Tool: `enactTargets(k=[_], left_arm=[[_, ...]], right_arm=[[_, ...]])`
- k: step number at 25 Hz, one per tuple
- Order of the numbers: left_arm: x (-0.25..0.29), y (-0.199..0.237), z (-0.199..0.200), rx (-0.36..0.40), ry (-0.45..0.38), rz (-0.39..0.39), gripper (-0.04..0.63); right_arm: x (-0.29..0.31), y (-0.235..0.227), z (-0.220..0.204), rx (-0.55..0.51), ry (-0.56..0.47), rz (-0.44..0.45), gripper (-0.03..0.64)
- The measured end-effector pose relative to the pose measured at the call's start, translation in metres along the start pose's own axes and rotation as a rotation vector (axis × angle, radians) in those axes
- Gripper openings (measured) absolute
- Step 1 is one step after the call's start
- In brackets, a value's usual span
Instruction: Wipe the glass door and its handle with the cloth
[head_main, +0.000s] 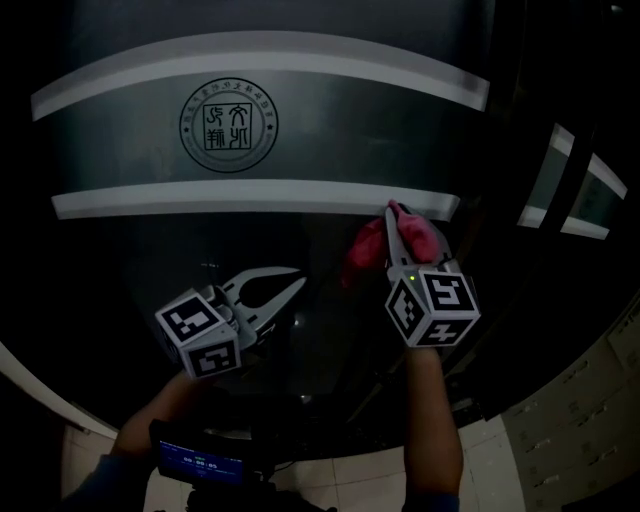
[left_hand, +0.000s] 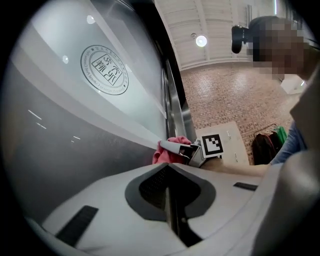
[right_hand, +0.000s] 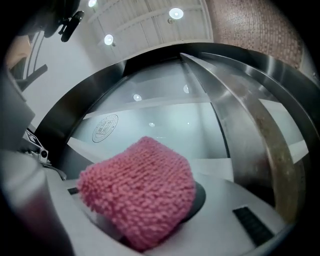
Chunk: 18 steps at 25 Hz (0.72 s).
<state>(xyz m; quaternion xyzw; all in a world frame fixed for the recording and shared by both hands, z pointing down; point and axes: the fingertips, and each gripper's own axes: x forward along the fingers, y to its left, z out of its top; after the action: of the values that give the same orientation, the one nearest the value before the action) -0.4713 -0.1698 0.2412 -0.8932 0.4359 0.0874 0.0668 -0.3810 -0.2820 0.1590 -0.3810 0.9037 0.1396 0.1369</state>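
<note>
Round seal emblem (head_main: 228, 125): printed on the glass door (head_main: 330, 110), up-left of the fingertips of the right gripper (head_main: 400, 222); characters too stylised to read.
Square black-and-white markers: on the left cube (head_main: 200, 335) and the right cube (head_main: 432, 308), behind the fingers; no letters.
Lit screen (head_main: 205, 463): digits blurred.
</note>
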Motion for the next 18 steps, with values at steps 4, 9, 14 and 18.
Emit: enactTargets(k=[4,9,14,18], left_arm=[[-0.017,0.006,0.002,0.024,0.016,0.034,0.011],[-0.076,0.025,0.012,0.052,0.036,0.135,0.011],[-0.169,0.07,0.009,0.045,0.069,0.296,0.011],[-0.263,0.11,0.012,0.068,0.105,0.478,0.011]], right_arm=[[-0.004,0.017,0.002,0.023,-0.023,0.002,0.055],[-0.005,0.133,0.026,0.047,-0.15,0.19,0.055],[0.028,0.286,0.001,0.094,-0.13,0.447,0.055],[0.054,0.407,-0.015,0.157,-0.075,0.632,0.055]])
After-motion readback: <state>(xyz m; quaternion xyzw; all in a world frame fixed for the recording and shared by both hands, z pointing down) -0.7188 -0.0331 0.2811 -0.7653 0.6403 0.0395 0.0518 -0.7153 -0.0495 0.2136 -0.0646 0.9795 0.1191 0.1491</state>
